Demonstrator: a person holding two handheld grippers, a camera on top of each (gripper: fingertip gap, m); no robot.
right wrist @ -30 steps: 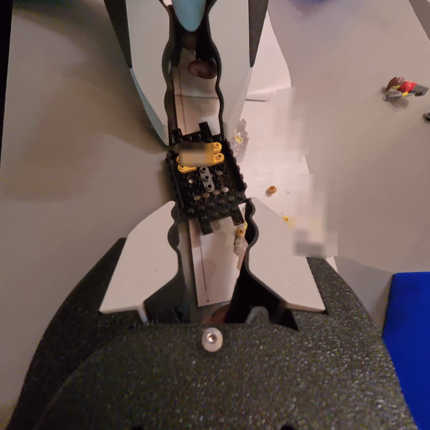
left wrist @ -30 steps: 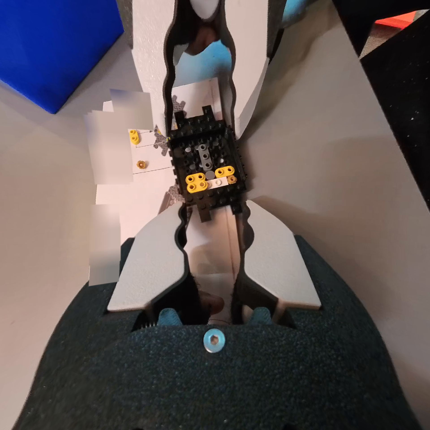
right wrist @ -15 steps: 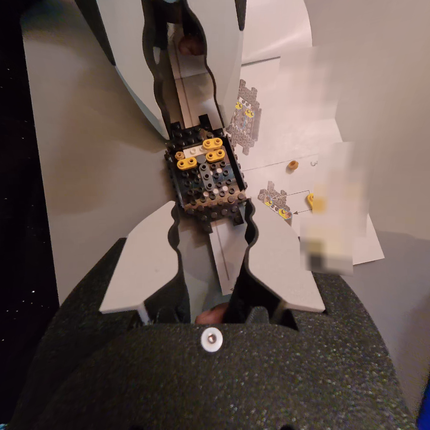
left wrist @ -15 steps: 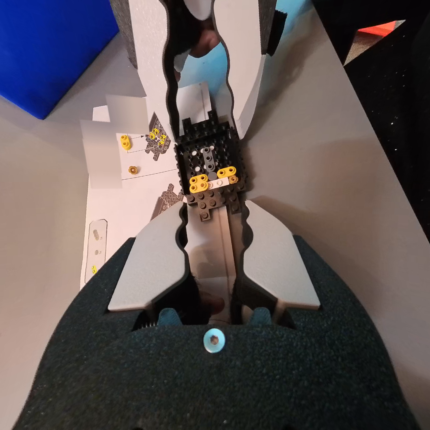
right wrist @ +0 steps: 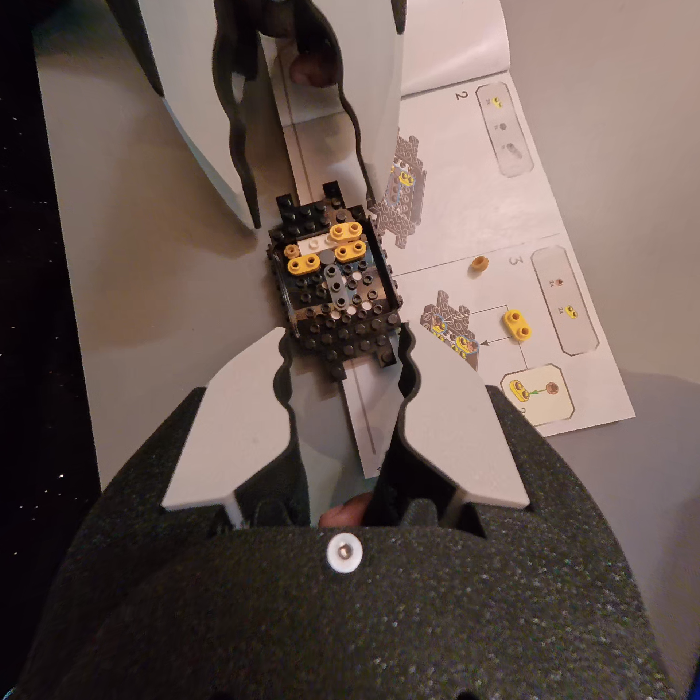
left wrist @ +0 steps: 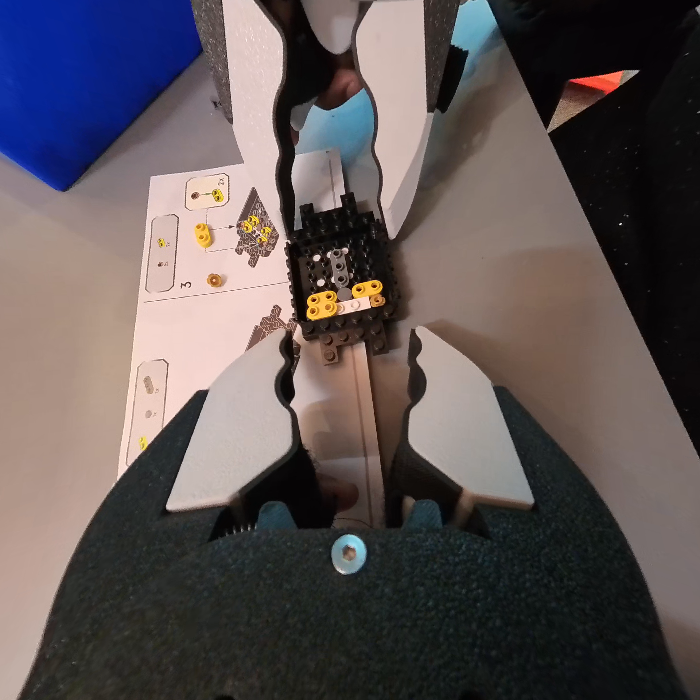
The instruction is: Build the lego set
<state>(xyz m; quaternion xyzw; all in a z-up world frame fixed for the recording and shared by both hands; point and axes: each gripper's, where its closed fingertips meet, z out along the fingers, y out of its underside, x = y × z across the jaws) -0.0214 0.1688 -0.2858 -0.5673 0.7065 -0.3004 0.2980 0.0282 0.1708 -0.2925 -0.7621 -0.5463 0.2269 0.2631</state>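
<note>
A black brick assembly (left wrist: 341, 272) with yellow, grey and white small plates on top lies between both grippers, over an instruction sheet (left wrist: 197, 341). My left gripper (left wrist: 351, 337) is open. Its fingertips (left wrist: 282, 352) stand just clear of the assembly's near end, with a gap on both sides. My right gripper (right wrist: 344, 337) is shut on the other end of the assembly (right wrist: 333, 288), one pad on each side. It shows from the far side in the left wrist view (left wrist: 335, 219). I cannot tell whether the assembly rests on the sheet.
A loose yellow two-hole plate (left wrist: 203, 235) and a gold round stud (left wrist: 216, 280) lie on the sheet; both also show in the right wrist view, the plate (right wrist: 517, 324) and the stud (right wrist: 480, 263). A blue box (left wrist: 75, 75) stands at far left. The table edge (left wrist: 568, 170) runs along the right, with dark floor beyond. About 6 centimeters separates my left fingertips from my right.
My left gripper's pads were closed on the assembly's end and have now spread apart and come off it. My right gripper has kept its hold throughout.
</note>
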